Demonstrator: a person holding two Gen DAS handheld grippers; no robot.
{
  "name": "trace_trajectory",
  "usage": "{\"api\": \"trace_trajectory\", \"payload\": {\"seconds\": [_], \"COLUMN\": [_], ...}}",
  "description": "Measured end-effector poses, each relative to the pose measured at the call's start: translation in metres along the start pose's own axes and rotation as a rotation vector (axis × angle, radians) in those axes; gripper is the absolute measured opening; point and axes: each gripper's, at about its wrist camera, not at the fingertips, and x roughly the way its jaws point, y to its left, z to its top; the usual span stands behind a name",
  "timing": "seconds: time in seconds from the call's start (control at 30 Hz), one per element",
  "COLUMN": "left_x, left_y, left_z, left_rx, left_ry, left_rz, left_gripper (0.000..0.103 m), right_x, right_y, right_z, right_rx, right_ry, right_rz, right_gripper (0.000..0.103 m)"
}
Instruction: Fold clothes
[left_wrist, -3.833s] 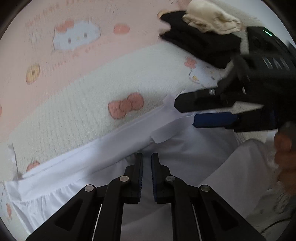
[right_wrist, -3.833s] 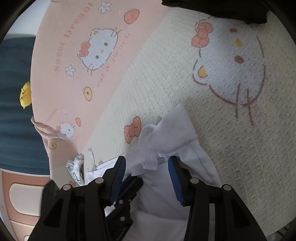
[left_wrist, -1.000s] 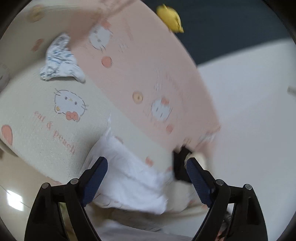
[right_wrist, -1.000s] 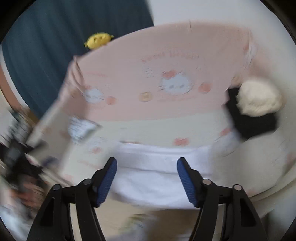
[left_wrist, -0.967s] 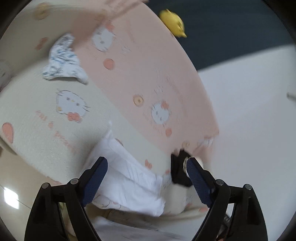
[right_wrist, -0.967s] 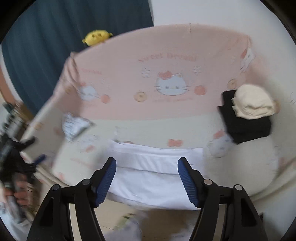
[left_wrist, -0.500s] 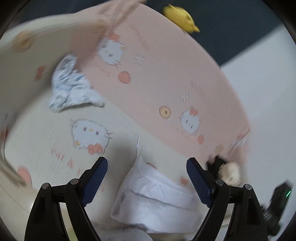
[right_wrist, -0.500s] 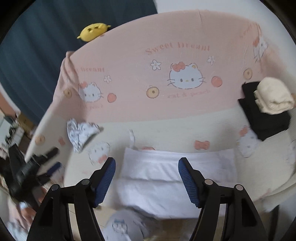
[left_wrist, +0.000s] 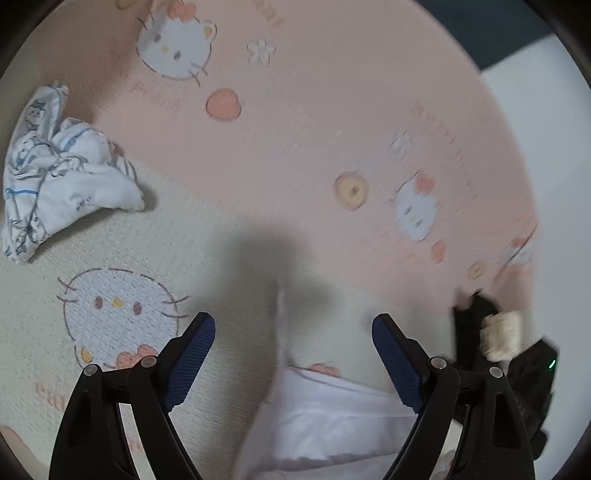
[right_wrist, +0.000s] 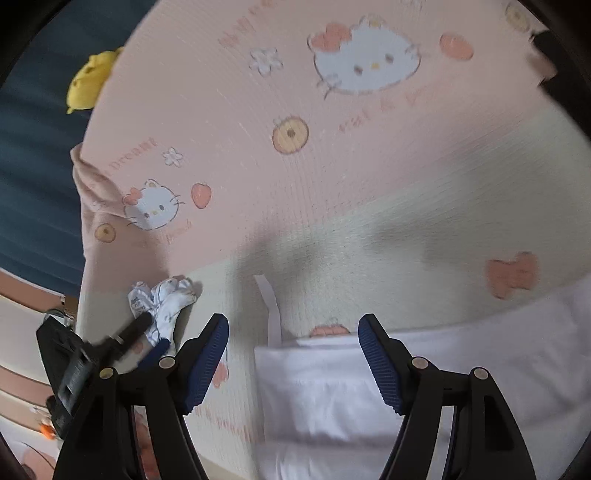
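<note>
while both tools hang free over the bed, nothing is gripped.
left gripper (left_wrist: 293, 354): fingers spread wide and empty, above the near edge of the bedspread (left_wrist: 303, 155), probably free for the next piece.
right gripper (right_wrist: 293, 354): fingers also wide, holding nothing, poised over the white garment's left end.
white garment (right_wrist: 424, 376): lies flat as a folded band at 6 o'clock in the right wrist view, a narrow strip (right_wrist: 271, 306) sticking up toward 12 from its corner; it looks laid down so the fold keeps.
crumpled printed garment (left_wrist: 55, 170): at 9 o'clock in the left view, well apart, unfolded, likely next.
finished pile: a black piece (left_wrist: 469, 332) with a cream roll (left_wrist: 502, 334) on it at 3 o'clock, set aside.
progress: judged partway.
</note>
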Motion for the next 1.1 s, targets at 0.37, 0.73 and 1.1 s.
{"api": "trace_trajectory", "payload": {"seconds": [0.37, 0.73, 1.1], "left_x": [0.042, 0.066, 0.089], "left_y": [0.015, 0.006, -0.028], "left_z": [-0.011, -0.024, -0.048], "left_rx": [-0.171, -0.185, 0.038], "left_ry": [0.170, 0.131, 0.147], "left_rz": [-0.125, -0.001, 0.171], "left_gripper": [0.087, 0.070, 0.049], "right_x": [0.049, 0.051, 0.071], "right_y": [0.001, -0.033, -0.058], "right_z": [-0.002, -0.011, -0.009], "right_rx": [0.027, 0.103, 0.150], "right_ry": [0.131, 0.133, 0.174], "right_rz": [0.098, 0.236, 0.261], "right_gripper": [0.072, 0.072, 0.072]}}
